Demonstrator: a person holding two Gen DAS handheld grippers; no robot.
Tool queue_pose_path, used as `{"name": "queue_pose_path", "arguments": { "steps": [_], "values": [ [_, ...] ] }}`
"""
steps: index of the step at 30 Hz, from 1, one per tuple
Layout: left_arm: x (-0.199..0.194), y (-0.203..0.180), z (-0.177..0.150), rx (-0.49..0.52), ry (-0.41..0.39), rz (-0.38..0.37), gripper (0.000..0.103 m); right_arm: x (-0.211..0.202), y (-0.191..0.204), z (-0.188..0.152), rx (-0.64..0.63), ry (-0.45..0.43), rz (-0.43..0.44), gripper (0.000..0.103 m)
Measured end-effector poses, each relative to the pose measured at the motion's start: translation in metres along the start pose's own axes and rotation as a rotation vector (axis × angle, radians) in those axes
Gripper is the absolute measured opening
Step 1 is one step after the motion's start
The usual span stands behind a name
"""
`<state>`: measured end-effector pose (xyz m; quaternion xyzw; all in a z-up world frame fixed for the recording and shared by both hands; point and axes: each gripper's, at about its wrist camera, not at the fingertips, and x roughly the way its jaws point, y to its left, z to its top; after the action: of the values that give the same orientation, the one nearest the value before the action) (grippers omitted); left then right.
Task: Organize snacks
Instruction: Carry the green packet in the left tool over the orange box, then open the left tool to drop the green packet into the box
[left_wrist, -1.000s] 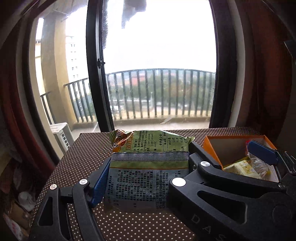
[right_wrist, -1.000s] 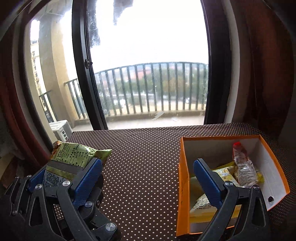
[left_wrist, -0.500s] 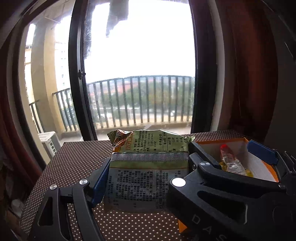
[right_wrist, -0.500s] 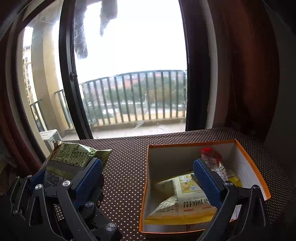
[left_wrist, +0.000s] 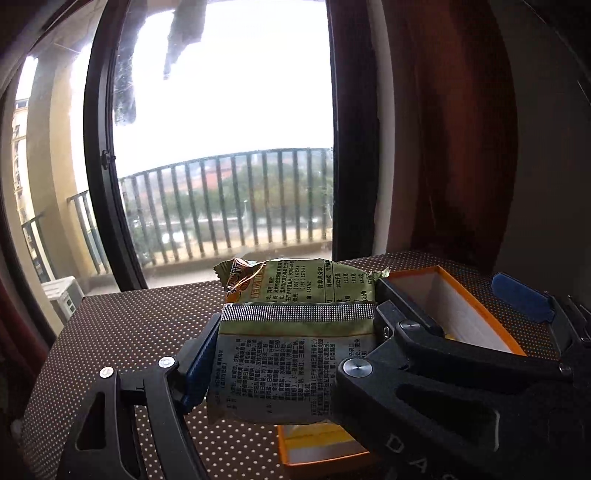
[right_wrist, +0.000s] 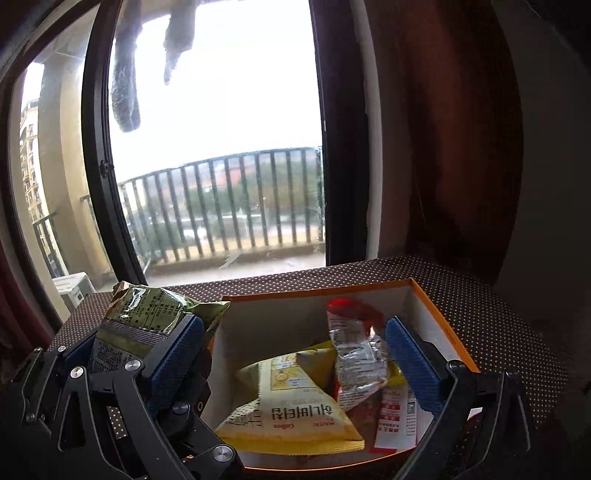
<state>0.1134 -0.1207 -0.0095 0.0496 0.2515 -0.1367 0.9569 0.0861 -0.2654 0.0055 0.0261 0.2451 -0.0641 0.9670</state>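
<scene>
My left gripper (left_wrist: 295, 325) is shut on a green snack packet (left_wrist: 295, 354) and holds it flat above the dotted brown tablecloth (left_wrist: 129, 325). The packet (right_wrist: 147, 310) hangs just left of the orange box (right_wrist: 447, 332), close to its left wall. Inside the white-lined box lie a yellow packet (right_wrist: 291, 398), a clear packet with a red top (right_wrist: 354, 354) and a red-and-white sachet (right_wrist: 395, 417). My right gripper (right_wrist: 295, 360) stands open over the box, its blue pads (right_wrist: 413, 365) touching none of these snacks.
Behind the table are a tall window (right_wrist: 221, 147) and a balcony railing (right_wrist: 229, 206). A dark red curtain (right_wrist: 443, 147) hangs at the right. The table's left edge (left_wrist: 48, 354) drops off near an outdoor unit (left_wrist: 62, 299).
Both grippers have moved right along the table. The orange box has shifted from the right edge toward the middle of both views. The green packet has stayed in the left gripper.
</scene>
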Motion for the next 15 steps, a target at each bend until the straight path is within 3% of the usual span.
{"name": "queue_pose_path", "arguments": {
  "steps": [15],
  "values": [
    [0.07, -0.037, 0.0, 0.07, 0.1, -0.145, 0.079, 0.027, -0.071, -0.016, 0.073, 0.073, -0.105, 0.101]
  ]
}}
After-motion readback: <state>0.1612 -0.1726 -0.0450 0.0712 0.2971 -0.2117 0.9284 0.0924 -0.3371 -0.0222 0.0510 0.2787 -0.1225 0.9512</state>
